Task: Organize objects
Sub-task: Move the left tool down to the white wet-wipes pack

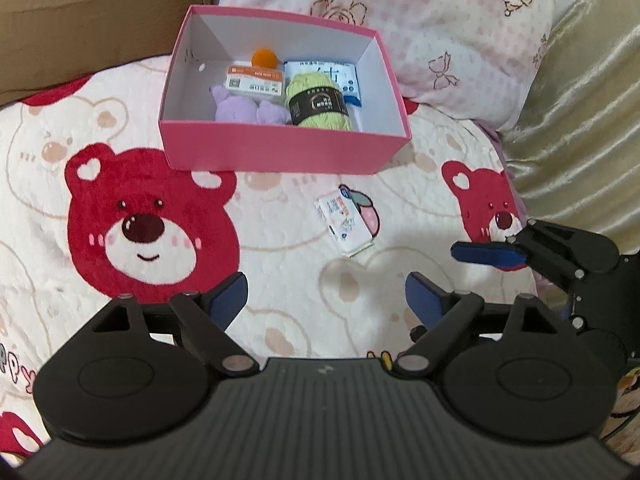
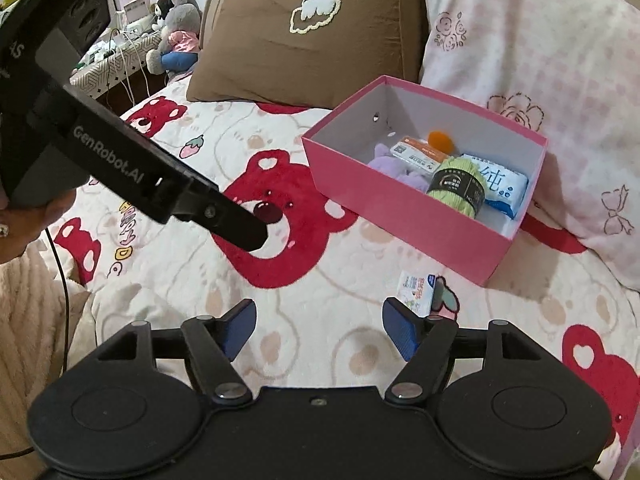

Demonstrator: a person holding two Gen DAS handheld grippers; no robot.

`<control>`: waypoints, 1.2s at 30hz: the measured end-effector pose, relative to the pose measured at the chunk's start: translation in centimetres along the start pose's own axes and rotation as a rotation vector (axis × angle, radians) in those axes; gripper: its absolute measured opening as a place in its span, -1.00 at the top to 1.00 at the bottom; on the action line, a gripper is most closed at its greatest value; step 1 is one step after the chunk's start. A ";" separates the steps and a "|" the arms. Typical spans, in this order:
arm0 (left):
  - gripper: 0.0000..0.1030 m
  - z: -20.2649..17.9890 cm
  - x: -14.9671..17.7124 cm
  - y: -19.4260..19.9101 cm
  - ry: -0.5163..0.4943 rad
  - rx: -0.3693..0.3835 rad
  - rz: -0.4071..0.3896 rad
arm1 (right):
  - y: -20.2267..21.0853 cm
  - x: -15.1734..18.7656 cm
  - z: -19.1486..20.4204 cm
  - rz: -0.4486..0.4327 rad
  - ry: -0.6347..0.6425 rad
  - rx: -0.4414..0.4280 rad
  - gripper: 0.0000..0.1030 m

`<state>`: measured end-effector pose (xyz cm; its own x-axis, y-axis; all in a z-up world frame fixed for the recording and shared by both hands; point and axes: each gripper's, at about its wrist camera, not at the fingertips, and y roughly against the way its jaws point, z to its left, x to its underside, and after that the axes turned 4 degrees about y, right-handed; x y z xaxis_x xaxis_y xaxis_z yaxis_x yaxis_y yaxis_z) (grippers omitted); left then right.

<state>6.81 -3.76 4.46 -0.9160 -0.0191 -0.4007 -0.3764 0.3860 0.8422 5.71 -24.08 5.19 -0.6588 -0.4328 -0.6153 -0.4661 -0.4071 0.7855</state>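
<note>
Here, both the left claw point(image 1: 326, 294) and right claw point(image 2: 319, 326) wide and empty, near the small packet point(image 1: 347, 222).

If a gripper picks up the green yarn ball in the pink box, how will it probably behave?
The green yarn ball looks soft, so it would probably squash under the pads and weigh little. Its rounded shape may roll once released, though its paper band could offer a firmer grip.

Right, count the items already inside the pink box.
5 in the pink box: orange ball, orange-white carton, purple plush, green yarn, blue-white packet. More may hide underneath.
</note>
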 end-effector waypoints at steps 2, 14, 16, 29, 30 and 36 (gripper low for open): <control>-0.79 0.0 0.3 -0.4 -0.004 0.006 0.002 | 0.0 0.4 -0.2 -0.006 -0.004 -0.001 -0.57; -0.97 -1.2 1.9 -4.9 -0.035 -0.013 0.027 | -1.9 3.9 -2.1 -0.088 -0.022 0.029 -0.75; -0.97 -1.2 2.1 -5.5 -0.043 -0.022 0.002 | -2.3 4.4 -2.4 -0.107 -0.010 0.040 -0.75; -0.96 -1.4 2.8 -8.0 -0.040 -0.006 -0.118 | -6.8 6.9 -5.6 -0.086 -0.082 0.096 -0.75; -0.97 -1.4 2.9 -8.3 -0.035 -0.009 -0.120 | -7.1 7.0 -5.6 -0.082 -0.080 0.101 -0.75; -0.93 -0.6 3.1 -10.2 0.069 0.010 -0.063 | -7.6 7.7 -5.0 -0.105 -0.043 0.130 -0.75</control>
<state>7.76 -8.31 -5.15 -0.8981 -0.1070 -0.4266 -0.4325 0.3914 0.8123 7.13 -28.35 -5.80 -0.6256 -0.3574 -0.6935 -0.6044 -0.3401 0.7204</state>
